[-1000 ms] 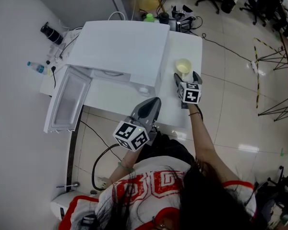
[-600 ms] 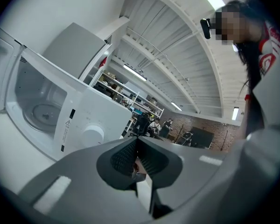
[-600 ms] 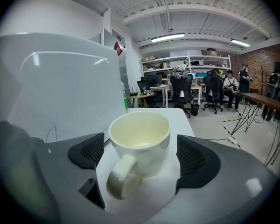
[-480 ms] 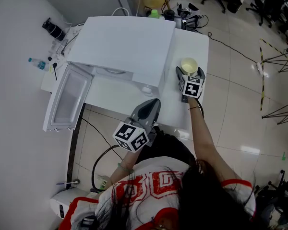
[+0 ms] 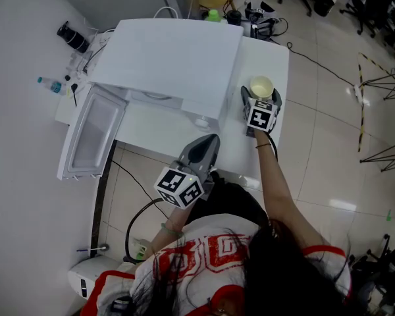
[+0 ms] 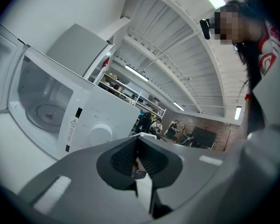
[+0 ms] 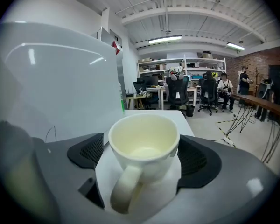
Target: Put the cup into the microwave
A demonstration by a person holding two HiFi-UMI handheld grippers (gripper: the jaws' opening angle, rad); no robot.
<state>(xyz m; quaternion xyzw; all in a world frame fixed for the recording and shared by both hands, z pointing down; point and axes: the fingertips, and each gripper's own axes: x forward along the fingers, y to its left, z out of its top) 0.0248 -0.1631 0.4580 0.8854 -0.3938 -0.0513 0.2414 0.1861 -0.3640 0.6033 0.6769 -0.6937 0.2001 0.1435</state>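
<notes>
Left of the microwave (image 5: 168,61), its door (image 5: 92,133) hangs open, ready for loading. In front of the microwave, left gripper (image 5: 212,139) waits clenched, empty. Right of the microwave, cup (image 5: 261,86) stands on the table (image 5: 275,54), right gripper (image 5: 259,101) spread around it, apparently not yet squeezing, likely lining up the grasp.

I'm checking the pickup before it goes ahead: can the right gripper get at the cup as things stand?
Likely yes. The cup stands upright on the table between the right gripper's open fingers, with its handle toward the camera. Nothing shows between the fingers and the cup.
</notes>
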